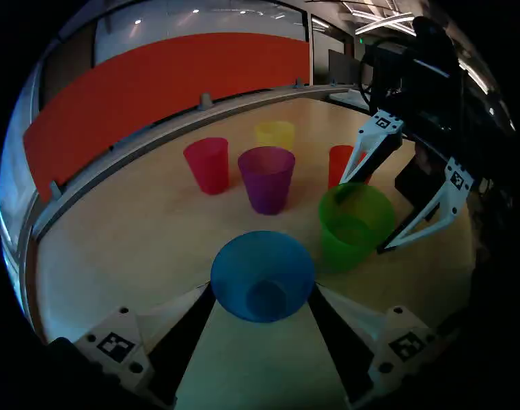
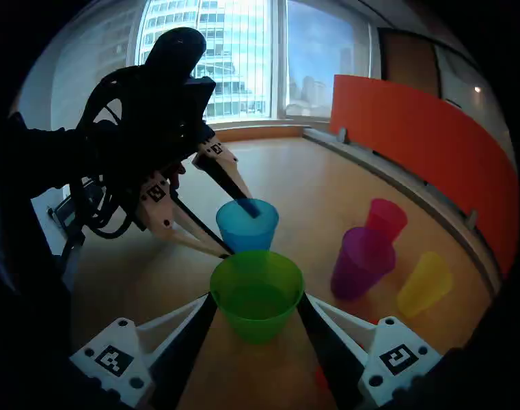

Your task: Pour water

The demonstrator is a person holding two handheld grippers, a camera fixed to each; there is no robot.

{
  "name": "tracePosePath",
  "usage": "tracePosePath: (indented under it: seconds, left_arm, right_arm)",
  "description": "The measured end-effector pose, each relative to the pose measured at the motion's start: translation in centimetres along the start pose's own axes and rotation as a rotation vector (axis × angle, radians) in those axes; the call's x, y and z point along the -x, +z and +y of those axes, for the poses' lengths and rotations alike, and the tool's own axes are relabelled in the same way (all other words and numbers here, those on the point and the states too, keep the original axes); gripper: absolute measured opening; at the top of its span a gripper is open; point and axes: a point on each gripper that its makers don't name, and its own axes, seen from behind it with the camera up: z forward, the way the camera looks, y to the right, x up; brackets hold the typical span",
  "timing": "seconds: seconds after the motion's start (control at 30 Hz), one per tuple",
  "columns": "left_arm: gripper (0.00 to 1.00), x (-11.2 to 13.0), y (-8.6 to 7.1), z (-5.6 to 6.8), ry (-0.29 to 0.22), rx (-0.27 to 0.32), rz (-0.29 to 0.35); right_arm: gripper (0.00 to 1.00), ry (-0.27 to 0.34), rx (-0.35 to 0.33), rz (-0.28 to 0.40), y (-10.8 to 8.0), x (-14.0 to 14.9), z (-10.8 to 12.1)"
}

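Blue plastic cup (image 1: 262, 277): squeezed by left gripper (image 1: 261, 288).
Green plastic cup (image 2: 257, 285): squeezed by right gripper (image 2: 257, 296).
Pour: tip slowly, rims close.

Blue cup (image 1: 262, 273) in left gripper (image 1: 262, 290)

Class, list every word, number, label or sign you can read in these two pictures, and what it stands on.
None can be read.
The blue cup and green cup are plain.
The left gripper and right gripper carry square black-and-white code patches on their fingers: patterns, not words or numbers.
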Motion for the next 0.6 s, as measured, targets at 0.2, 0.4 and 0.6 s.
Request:
tracePosePath:
  seconds: [0.2, 0.4, 0.6]
  left_arm:
    - [0.96, 0.4, -0.2, -0.4, 0.013, -0.026, -0.004]
    - [0.96, 0.6, -0.7, -0.5, 0.003, -0.042, 0.002]
    - [0.96, 0.7, -1.2, -0.4, -0.001, -0.048, 0.009]
  right_arm:
    - [0.89, 0.004, -0.002, 0.001, 0.2, 0.3, -0.2]
    - [0.89, 0.008, 0.002, -0.002, 0.4, 0.8, -0.2]
    - [0.89, 0.012, 0.007, -0.003, 0.2, 1.1, 0.0]
